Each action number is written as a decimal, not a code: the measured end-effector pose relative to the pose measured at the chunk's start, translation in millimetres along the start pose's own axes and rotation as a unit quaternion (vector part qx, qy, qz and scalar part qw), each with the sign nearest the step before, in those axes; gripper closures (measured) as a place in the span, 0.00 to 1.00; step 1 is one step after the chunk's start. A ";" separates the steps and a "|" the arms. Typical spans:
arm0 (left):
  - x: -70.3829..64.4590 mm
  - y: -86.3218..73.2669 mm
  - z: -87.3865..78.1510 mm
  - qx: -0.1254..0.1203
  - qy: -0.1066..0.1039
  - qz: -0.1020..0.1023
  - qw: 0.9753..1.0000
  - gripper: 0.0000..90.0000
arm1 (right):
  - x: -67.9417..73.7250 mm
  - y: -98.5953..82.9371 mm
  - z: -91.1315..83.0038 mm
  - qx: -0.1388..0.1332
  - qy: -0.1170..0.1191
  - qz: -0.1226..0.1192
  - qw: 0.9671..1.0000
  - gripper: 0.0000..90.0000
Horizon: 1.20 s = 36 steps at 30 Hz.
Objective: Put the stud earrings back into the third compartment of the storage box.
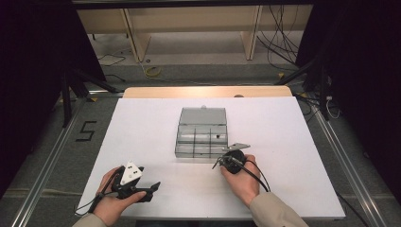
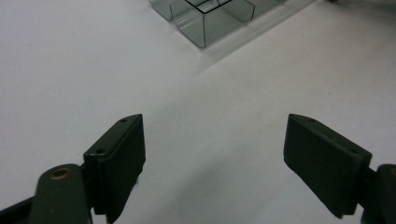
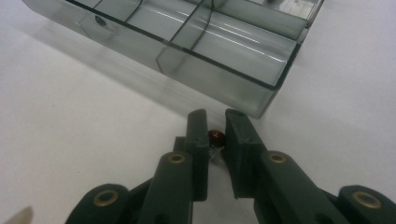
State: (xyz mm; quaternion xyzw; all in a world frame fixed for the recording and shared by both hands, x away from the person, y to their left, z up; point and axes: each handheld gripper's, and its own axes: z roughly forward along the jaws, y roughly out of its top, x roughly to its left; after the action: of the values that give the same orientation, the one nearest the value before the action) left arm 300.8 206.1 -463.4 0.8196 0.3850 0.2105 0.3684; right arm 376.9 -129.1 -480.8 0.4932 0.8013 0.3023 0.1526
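Note:
A clear plastic compartment box [image 1: 202, 132] sits mid-table with its lid standing open at the back. My right gripper [image 1: 217, 163] is just in front of the box's near right corner. In the right gripper view its jaws [image 3: 216, 122] are shut on a small dark red bead [image 3: 216, 136], low over the white surface and close to the box wall [image 3: 219, 88]. My left gripper [image 1: 152, 190] rests near the front left of the table, apart from the box. Its jaws [image 2: 212, 158] stand wide open with nothing between them. The box corner [image 2: 205, 23] lies far ahead of them.
A white sheet [image 1: 142, 127] covers the table. One small dark item [image 1: 218, 135] lies in a right-hand compartment of the box, seen again [image 3: 99, 20] through the box wall. Bare white surface lies to the left and right of the box.

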 end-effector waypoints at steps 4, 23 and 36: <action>0.1 0.0 -0.5 0.000 0.000 -0.001 1.000 0.23 | -1.0 1.9 -4.0 -0.006 0.008 -0.001 1.000 0.89; 0.1 0.0 -0.1 -0.001 0.002 0.000 1.000 0.23 | -11.6 10.1 -30.3 -0.040 0.018 0.002 0.999 0.89; 0.1 0.0 -0.1 -0.001 0.002 0.000 1.000 0.23 | -11.8 14.0 -35.3 -0.053 0.019 -0.002 0.998 0.89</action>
State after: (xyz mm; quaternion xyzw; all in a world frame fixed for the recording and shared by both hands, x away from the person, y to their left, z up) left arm 300.7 206.2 -463.3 0.8188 0.3856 0.2121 0.3686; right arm 373.1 -146.6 -445.3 0.4771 0.7876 0.3536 0.1644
